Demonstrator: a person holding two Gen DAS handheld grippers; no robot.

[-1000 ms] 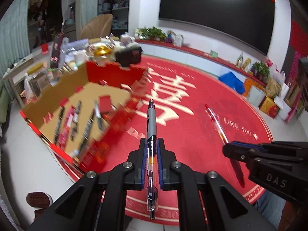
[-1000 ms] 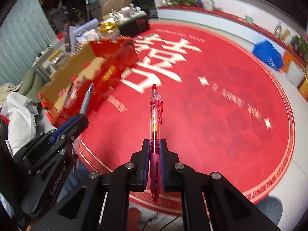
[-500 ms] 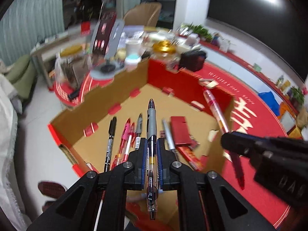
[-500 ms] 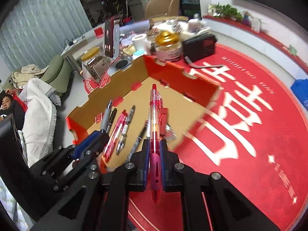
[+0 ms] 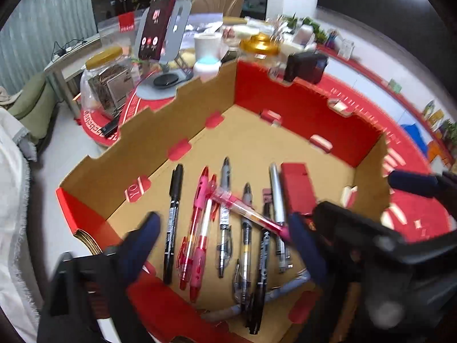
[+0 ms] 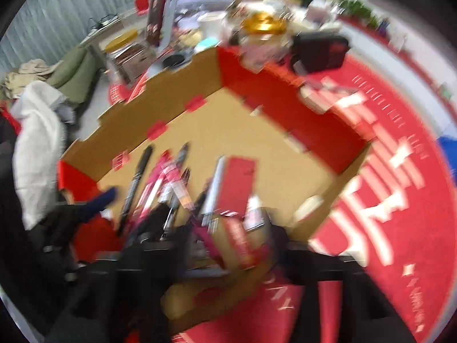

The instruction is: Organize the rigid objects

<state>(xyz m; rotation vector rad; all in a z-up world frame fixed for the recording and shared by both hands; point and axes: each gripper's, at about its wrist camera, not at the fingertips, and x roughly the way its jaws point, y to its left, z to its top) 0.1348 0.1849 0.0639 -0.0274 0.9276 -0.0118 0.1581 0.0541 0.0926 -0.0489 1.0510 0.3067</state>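
Note:
A shallow cardboard box [image 5: 160,131] with red walls holds several pens in a row and a red flat case [image 5: 297,188]. My left gripper [image 5: 225,245] is open and empty above the pens. A red transparent pen [image 5: 245,211] lies slanted across the row, apart from the fingers. A grey pen [image 5: 274,294] lies crosswise at the near wall. My right gripper [image 6: 222,245] is blurred over the box's near edge [image 6: 200,294] with its fingers spread. The right gripper also shows at the right of the left wrist view [image 5: 414,183].
Behind the box stand a glass jar [image 5: 105,83], a phone on a stand [image 5: 160,28], a gold-lidded jar [image 5: 258,44] and a black box [image 5: 307,67]. The round red mat [image 6: 400,200] lies to the right. White cloth [image 6: 37,143] lies at the left.
Both grippers moved over the box and opened. The grey pen left the left gripper and the red pen left the right gripper; both now lie in the box.

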